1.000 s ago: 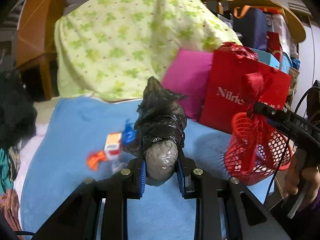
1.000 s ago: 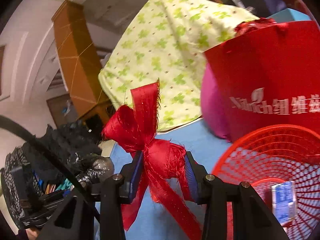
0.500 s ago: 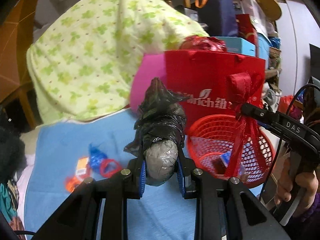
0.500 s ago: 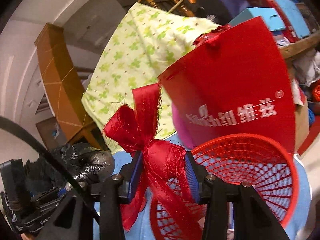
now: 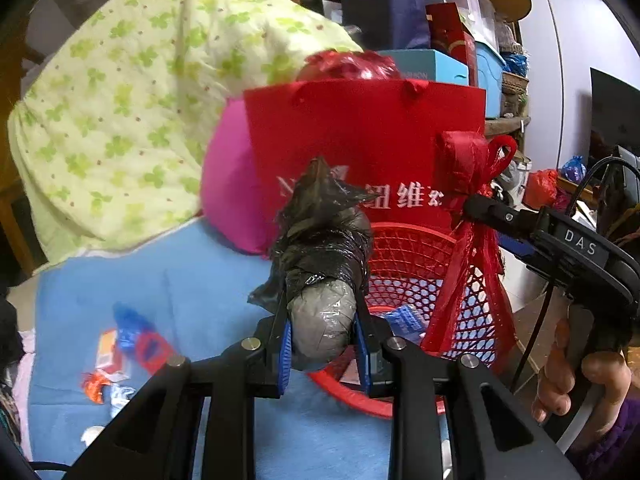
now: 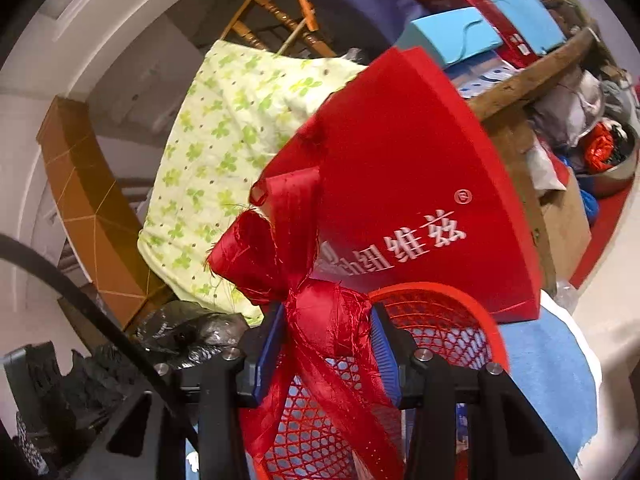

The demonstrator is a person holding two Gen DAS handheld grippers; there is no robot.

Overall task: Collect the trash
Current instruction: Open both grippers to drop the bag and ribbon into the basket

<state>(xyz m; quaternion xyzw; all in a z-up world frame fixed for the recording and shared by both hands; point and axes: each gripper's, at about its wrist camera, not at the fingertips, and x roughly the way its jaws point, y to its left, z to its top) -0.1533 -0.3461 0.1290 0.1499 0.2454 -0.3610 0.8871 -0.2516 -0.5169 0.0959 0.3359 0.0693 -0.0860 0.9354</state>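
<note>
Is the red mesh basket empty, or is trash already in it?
Not empty: the red mesh basket holds at least one blue wrapper at its bottom; what else lies inside, cannot tell.

1 red basket [image 5: 416,256], 1 red ribbon bow [image 6: 320,320], 1 black bundle [image 5: 324,264].

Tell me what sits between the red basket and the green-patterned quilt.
In the left wrist view, the red gift bag and a pink cushion stand between the red basket and the quilt.
</note>
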